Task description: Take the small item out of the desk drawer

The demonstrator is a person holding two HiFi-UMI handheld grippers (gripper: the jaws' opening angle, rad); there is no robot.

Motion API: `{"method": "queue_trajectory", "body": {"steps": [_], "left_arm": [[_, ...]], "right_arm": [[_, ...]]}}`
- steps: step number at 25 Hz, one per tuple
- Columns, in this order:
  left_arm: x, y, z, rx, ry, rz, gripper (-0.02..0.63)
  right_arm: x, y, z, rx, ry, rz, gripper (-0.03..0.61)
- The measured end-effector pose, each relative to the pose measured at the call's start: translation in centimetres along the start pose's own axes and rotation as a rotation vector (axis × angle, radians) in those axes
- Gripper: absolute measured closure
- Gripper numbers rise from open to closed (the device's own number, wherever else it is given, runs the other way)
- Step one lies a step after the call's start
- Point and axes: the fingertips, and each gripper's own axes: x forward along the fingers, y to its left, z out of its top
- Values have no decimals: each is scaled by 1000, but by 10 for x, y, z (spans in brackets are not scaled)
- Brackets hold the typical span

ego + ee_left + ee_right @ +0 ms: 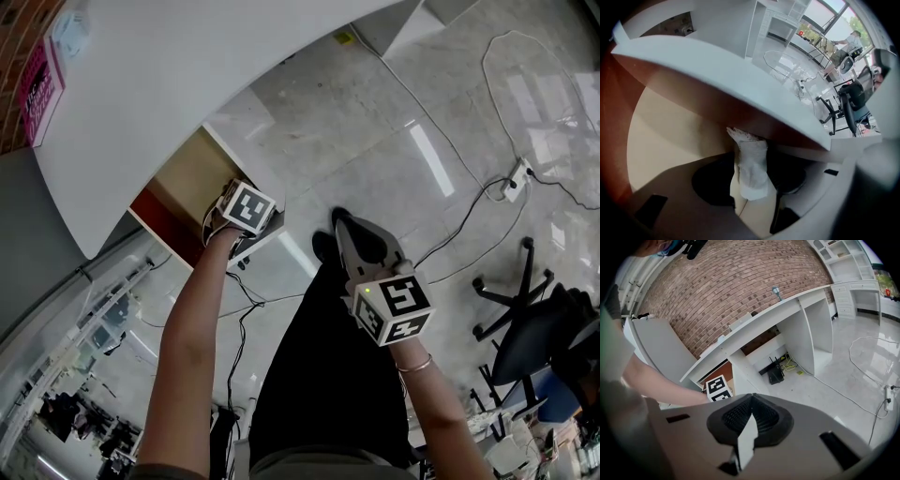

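The desk drawer stands pulled out under the white desk top; it has a tan floor and red-brown sides. My left gripper reaches into it at its right end. In the left gripper view the left gripper is shut on a small white crumpled item, which stands upright between the dark pads just under the desk's edge. My right gripper hangs over the floor, apart from the drawer. Its jaws are shut with nothing in them.
A pink box sits on the desk's far left corner. Cables and a power strip lie on the glossy floor, and an office chair stands at the right. A black router sits under the desk against the brick wall.
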Motion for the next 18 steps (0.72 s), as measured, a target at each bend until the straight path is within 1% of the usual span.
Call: {"method": "queue_trajectory", "body": {"steps": [3, 8, 9, 11, 14, 18], "left_arm": [[0, 0, -1, -2, 5, -4, 394], [3, 1, 1, 2, -9, 0, 394], [2, 0, 1, 2, -8, -6, 397], [0, -1, 1, 4, -1, -21, 439], [0, -4, 0, 11, 14, -40, 440], [-3, -3, 0, 26, 6, -26, 449]], "right_arm": [[3, 1, -1, 0, 6, 1, 572], [7, 5, -4, 1, 20, 3, 572], [8, 6, -4, -1, 20, 1, 572], [8, 8, -4, -6, 24, -1, 572], [9, 8, -5, -8, 30, -2, 572], [9, 10, -4, -8, 31, -4, 572]]}}
